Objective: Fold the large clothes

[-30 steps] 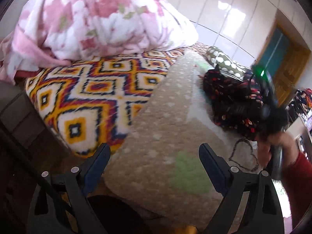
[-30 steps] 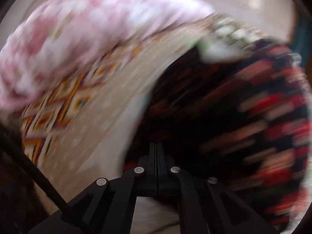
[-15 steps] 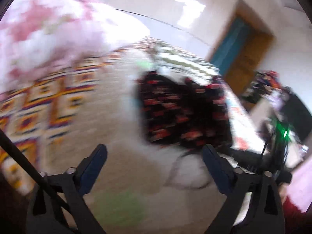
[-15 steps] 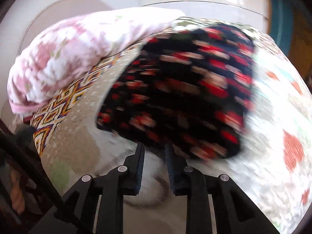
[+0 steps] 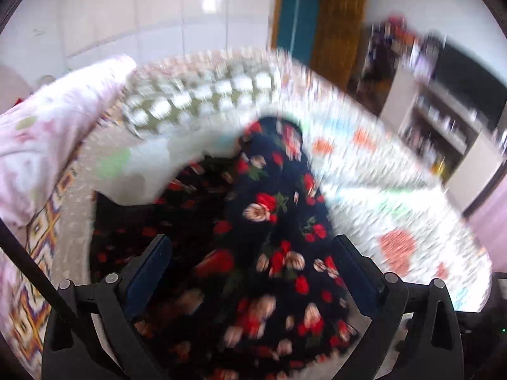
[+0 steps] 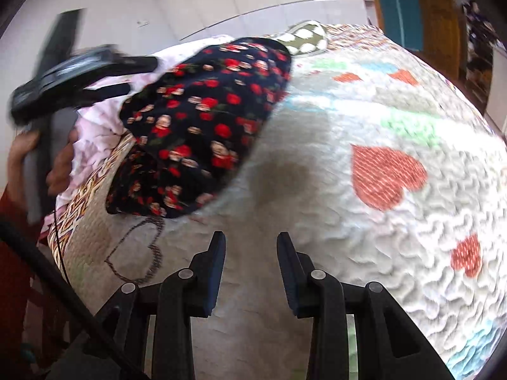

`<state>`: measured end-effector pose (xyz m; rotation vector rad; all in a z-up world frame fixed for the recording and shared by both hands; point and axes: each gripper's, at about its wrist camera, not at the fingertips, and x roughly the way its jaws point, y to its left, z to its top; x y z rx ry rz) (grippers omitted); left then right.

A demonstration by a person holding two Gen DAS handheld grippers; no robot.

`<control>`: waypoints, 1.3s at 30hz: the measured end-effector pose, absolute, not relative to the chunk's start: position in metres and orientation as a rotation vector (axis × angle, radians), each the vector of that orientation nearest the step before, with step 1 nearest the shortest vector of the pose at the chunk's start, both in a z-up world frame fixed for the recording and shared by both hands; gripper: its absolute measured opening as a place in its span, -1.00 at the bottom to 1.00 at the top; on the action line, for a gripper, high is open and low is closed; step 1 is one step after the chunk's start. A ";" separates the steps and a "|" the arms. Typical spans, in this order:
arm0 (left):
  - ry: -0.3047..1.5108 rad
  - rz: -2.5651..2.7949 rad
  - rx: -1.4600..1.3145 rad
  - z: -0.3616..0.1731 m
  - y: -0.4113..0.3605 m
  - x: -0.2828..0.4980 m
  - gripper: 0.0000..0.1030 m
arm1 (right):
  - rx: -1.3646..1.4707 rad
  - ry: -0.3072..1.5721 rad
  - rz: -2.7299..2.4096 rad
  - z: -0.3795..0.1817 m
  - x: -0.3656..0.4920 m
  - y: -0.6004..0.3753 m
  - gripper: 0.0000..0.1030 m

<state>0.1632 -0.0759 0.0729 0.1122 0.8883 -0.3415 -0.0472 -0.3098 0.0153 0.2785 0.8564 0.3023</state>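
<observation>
A dark navy garment with red and white flowers (image 5: 269,253) lies bunched on the bed's white quilt with coloured hearts (image 5: 412,221). My left gripper (image 5: 252,253) is wide open and hovers right over the garment, holding nothing. In the right wrist view the same garment (image 6: 202,126) lies folded over at the left of the quilt (image 6: 380,221). My right gripper (image 6: 250,250) is open and empty above bare quilt, just in front of the garment's near edge. The left gripper's body (image 6: 63,76) and the hand holding it show at far left.
A pink floral duvet (image 5: 47,133) is heaped at the left beside a diamond-patterned blanket (image 5: 35,243). A green polka-dot pillow (image 5: 202,98) lies behind the garment. A teal and wooden door (image 5: 317,15) and shelves (image 5: 443,110) stand beyond the bed.
My right gripper opened and let go of the garment, then drew back toward the bed's near edge. My left gripper swung right from the bed's left side to above the garment.
</observation>
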 end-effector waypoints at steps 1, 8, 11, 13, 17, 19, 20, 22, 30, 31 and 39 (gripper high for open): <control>0.943 -0.341 0.129 0.061 -0.083 0.173 0.01 | 0.289 0.860 0.295 0.014 -0.048 -0.315 -0.29; 0.956 -0.310 0.017 0.077 -0.052 0.159 -0.67 | 0.291 0.851 0.257 0.016 -0.046 -0.331 -0.29; 0.915 -0.247 -0.040 0.092 -0.002 0.131 -0.67 | 0.265 0.827 0.281 0.027 -0.039 -0.320 -0.29; 0.918 -0.201 -0.116 0.089 0.035 0.117 -0.67 | 0.240 0.810 0.301 0.035 -0.035 -0.308 -0.29; 0.987 -0.149 -0.236 0.047 0.077 0.112 -0.64 | 0.188 0.793 0.347 0.047 -0.019 -0.276 -0.29; 1.016 -0.145 -0.336 0.018 0.093 0.114 -0.63 | 0.153 0.773 0.356 0.056 -0.007 -0.257 -0.29; 1.014 -0.149 -0.374 0.011 0.099 0.112 -0.62 | 0.137 0.757 0.362 0.063 0.000 -0.247 -0.29; 0.993 -0.166 -0.449 0.001 0.106 0.108 -0.61 | 0.119 0.734 0.377 0.078 0.014 -0.230 -0.29; 0.946 -0.201 -0.572 -0.005 0.116 0.094 -0.59 | 0.040 0.760 0.507 0.131 0.137 -0.134 -0.29; 0.946 -0.204 -0.572 -0.006 0.116 0.094 -0.59 | 0.050 0.786 0.514 0.131 0.164 -0.120 -0.29; 0.937 -0.188 -0.558 -0.014 0.120 0.102 -0.49 | -0.152 1.113 0.329 0.046 0.278 -0.039 -0.28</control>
